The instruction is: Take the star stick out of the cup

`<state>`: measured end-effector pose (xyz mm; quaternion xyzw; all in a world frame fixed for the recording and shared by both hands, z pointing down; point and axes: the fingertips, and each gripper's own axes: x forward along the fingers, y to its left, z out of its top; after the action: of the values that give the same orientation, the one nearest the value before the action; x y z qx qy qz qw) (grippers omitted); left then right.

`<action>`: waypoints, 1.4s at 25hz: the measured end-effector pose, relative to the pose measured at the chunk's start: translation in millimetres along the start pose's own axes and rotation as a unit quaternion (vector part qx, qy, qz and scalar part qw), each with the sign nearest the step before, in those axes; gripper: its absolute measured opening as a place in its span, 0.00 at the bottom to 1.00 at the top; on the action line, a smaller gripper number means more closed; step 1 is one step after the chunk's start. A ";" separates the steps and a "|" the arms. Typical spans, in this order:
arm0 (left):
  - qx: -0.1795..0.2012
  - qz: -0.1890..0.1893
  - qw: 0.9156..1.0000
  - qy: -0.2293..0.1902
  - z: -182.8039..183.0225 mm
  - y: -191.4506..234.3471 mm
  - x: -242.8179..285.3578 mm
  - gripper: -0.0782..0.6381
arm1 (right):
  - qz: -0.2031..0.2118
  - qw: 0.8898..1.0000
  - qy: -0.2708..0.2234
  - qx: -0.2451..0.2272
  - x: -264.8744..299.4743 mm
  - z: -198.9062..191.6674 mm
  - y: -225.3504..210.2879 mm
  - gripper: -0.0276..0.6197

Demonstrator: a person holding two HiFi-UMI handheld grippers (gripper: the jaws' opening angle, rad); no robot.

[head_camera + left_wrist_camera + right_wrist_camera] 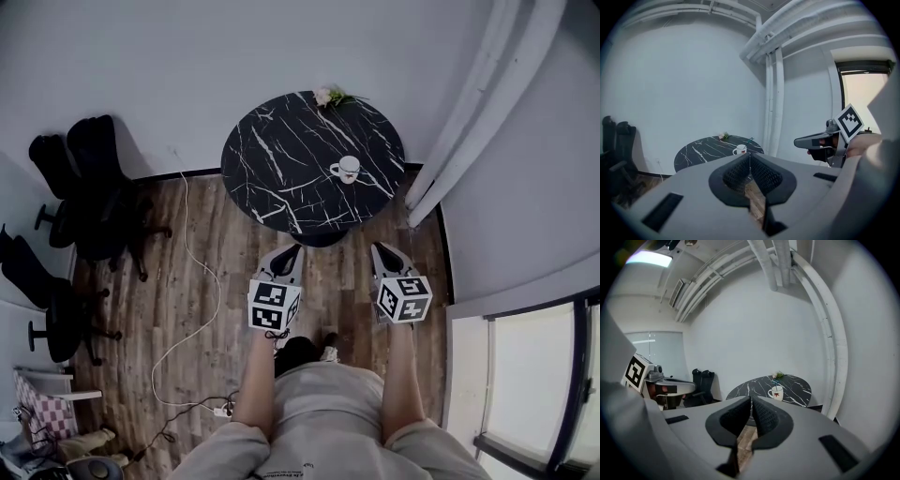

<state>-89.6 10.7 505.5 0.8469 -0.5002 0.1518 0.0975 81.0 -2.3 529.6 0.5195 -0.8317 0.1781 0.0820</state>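
Note:
A white cup (348,169) with a red mark on its side stands on the right part of a round black marble table (281,159). A thin teal stick (776,383) sticks up out of the cup (776,393); its star is too small to make out. Both grippers hang over the wood floor just short of the table's near edge, well away from the cup. My left gripper (292,248) and right gripper (378,247) each have their jaws closed to a point, with nothing between them. The left gripper view shows the cup (739,150) beyond the shut left gripper (749,156).
A small bunch of flowers (330,97) lies at the table's far edge. Black office chairs (84,183) stand to the left. A white cable (201,291) runs across the floor to a power strip (222,410). White pipes (469,122) and a window (525,384) are on the right.

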 end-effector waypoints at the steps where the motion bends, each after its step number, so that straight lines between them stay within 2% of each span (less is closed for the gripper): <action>1: -0.002 0.001 1.000 0.000 0.1 0.3 1.5 0.14 | 0.000 1.000 0.000 -0.001 0.3 0.7 -2.0 0.10; 12: -0.010 0.005 1.000 0.013 -5.2 21.7 25.5 0.14 | 0.001 1.000 0.011 0.003 28.2 -1.4 -12.8 0.10; 19: -0.010 -0.003 1.000 0.004 23.2 48.9 64.4 0.14 | -0.009 1.000 0.001 0.011 64.7 26.1 -30.9 0.10; 30: -0.010 -0.036 0.999 0.007 52.1 79.0 143.6 0.14 | -0.041 0.999 0.011 0.019 117.9 51.2 -72.4 0.10; 35: -0.024 -0.059 0.998 0.003 63.5 91.6 183.2 0.14 | -0.034 0.999 0.018 -0.010 139.2 59.7 -79.0 0.10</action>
<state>-76.7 -203.2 512.3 0.8718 -0.4527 0.1362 0.1282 92.2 -172.7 536.0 0.5432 -0.8137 0.1765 0.1080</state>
